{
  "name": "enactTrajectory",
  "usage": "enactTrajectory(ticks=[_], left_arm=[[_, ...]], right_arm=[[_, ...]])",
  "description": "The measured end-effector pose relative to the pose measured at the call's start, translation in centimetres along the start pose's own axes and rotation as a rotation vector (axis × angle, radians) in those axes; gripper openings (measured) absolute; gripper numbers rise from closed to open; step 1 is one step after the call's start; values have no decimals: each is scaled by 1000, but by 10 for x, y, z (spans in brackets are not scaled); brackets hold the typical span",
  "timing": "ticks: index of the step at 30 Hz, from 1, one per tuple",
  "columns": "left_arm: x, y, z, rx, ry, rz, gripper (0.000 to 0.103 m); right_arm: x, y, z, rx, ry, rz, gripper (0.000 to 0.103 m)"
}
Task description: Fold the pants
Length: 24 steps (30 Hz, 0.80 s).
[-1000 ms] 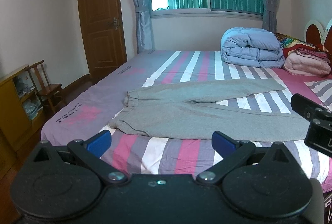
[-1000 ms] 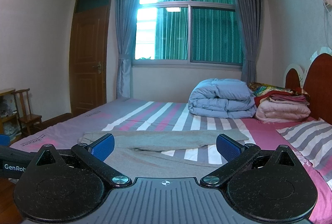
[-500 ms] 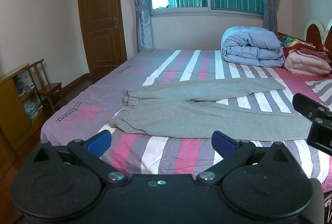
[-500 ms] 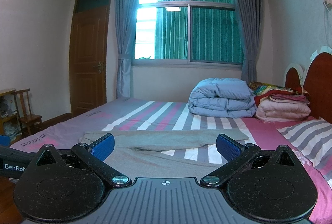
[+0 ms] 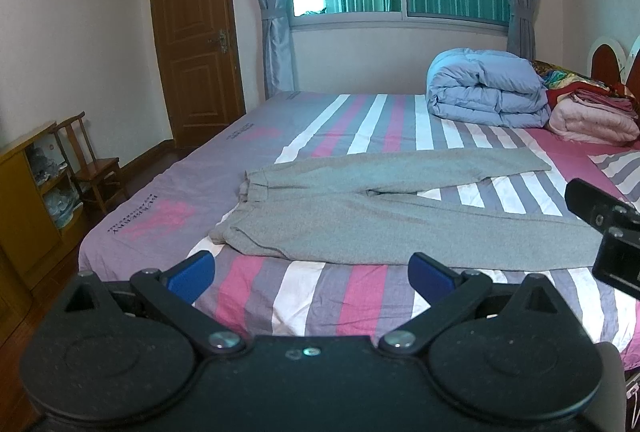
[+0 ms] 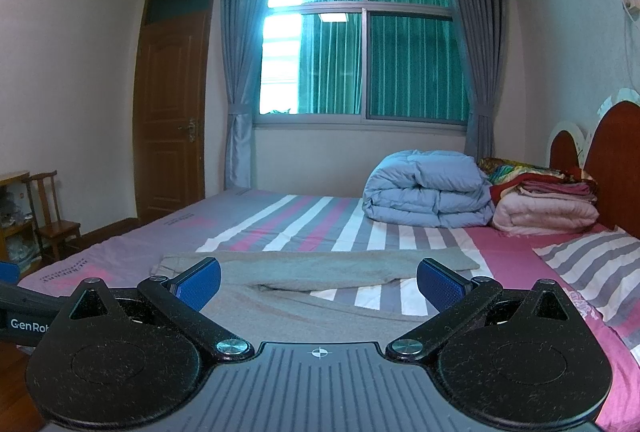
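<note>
Folding hasn't begun: grey pants (image 5: 360, 216) lie spread flat on the striped bed (image 5: 320, 296), legs splayed; left gripper (image 5: 311, 270) and right gripper (image 6: 318, 282) hover short, jaws apart, empty.

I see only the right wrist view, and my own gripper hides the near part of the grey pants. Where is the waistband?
Observer: In the left wrist view the waistband of the grey pants lies at the left end, bunched a little, flat on the bed.
Operator: Do the two legs overlap?
Observer: No, they spread apart toward the right; striped sheet shows between them.
Operator: Is the left gripper holding anything?
Observer: No. The left gripper is open, short of the pants' near edge. Your right gripper is open too.
</note>
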<state>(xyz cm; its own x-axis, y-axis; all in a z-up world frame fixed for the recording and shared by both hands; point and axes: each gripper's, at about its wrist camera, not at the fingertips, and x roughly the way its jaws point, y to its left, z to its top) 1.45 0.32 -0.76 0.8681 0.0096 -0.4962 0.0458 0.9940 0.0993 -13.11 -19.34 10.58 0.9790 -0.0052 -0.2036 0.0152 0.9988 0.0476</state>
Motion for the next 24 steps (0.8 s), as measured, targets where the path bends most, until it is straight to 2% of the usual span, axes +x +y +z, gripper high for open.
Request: enactTrajectory(ticks=[17, 24], left_arm=[[9, 2, 6, -10, 31, 12, 97], [25, 1, 4, -5, 72, 13, 97]], right_arm=[[8, -5, 0, 2, 23, -16, 103], [14, -12, -6, 20, 36, -22, 103]])
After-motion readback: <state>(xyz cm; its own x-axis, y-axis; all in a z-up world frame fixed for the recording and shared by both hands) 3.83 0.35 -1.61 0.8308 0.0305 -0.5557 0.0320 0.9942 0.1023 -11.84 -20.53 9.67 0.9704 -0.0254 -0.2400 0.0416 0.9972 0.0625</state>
